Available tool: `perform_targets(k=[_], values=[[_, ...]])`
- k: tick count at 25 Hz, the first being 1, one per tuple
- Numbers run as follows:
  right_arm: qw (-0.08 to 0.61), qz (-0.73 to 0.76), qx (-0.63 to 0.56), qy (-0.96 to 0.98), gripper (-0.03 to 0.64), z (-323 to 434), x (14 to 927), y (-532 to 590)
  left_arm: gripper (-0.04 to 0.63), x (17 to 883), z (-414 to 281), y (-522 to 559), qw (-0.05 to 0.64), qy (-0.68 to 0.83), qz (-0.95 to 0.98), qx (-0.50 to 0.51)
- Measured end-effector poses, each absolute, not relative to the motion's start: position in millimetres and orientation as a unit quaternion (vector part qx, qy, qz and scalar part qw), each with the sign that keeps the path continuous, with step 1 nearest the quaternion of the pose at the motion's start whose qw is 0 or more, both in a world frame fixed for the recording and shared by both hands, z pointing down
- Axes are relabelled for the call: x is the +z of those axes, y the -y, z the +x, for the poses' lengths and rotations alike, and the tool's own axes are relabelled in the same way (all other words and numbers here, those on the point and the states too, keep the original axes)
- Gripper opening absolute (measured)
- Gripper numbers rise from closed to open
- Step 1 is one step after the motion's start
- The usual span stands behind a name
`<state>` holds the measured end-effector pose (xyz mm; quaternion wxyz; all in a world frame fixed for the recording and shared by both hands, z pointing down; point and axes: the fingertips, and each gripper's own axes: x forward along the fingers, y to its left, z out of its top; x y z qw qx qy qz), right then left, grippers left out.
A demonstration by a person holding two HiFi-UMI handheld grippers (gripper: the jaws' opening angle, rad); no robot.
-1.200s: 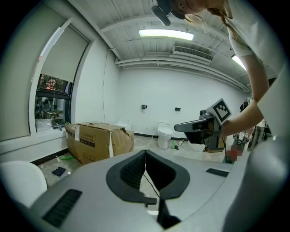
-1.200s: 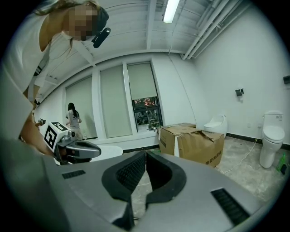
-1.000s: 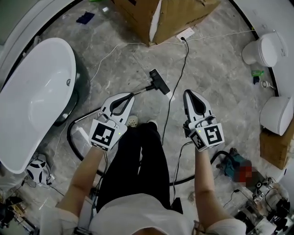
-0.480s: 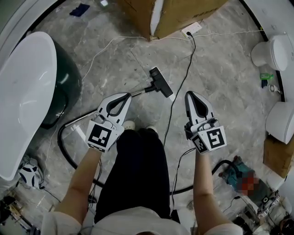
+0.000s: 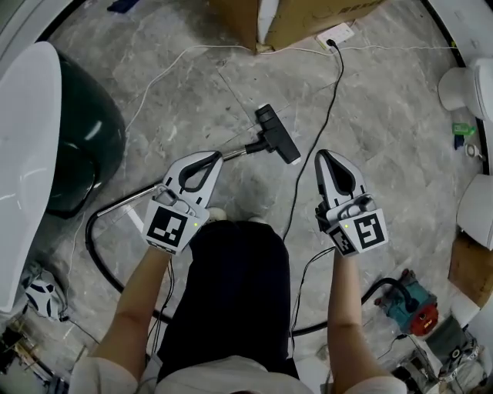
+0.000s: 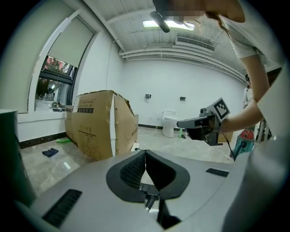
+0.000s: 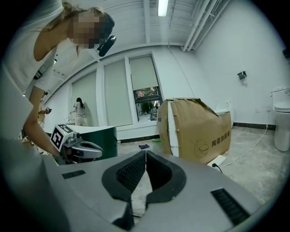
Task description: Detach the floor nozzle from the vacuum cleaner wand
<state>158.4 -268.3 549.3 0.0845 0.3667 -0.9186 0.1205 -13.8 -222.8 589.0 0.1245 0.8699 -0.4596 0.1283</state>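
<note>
The black floor nozzle [image 5: 279,135] lies on the grey marble floor, joined to a silver wand [image 5: 237,152] that runs down-left behind my left gripper [image 5: 209,158]. A black hose [image 5: 95,248] loops on from the wand. The left gripper is shut and empty, with its tips just left of the nozzle and over the wand. My right gripper [image 5: 323,156] is also shut and empty, to the right of the nozzle and apart from it. In the left gripper view the closed jaws [image 6: 145,152] hide most of the floor. The right gripper view shows its jaws [image 7: 145,154] closed too.
A cardboard box [image 5: 308,19] and a white power strip [image 5: 339,33] lie beyond the nozzle. A black cable [image 5: 323,131] runs between the grippers. A white bathtub [image 5: 23,154] stands left, toilets [image 5: 466,85] right, the vacuum body [image 5: 408,304] lower right.
Both grippers have come down toward the floor together, staying shut. The nozzle and wand now look closer, and the left gripper's tips sit nearer the wand.
</note>
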Motion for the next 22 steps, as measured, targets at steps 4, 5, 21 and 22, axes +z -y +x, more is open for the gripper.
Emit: perform_targets(k=[4, 5, 21, 22], values=[[0.08, 0.362, 0.124, 0.92, 0.017, 154.8, 593.9, 277.2, 0.011, 634.4, -17.9, 230.7, 0.124, 0.465, 0.867, 0.128], [0.079, 0.36, 0.124, 0.921, 0.017, 153.9, 605.6, 279.2, 0.011, 646.2, -18.5, 232.5, 0.125, 0.466, 0.867, 0.127], [0.057, 0.341, 0.102, 0.933, 0.017, 145.4, 772.5, 306.8, 0.011, 814.5, -24.0, 261.4, 0.128, 0.462, 0.871, 0.11], [0.06, 0.338, 0.094, 0.935, 0.017, 145.9, 780.8, 306.5, 0.011, 822.1, -23.3, 262.1, 0.127, 0.46, 0.872, 0.109]])
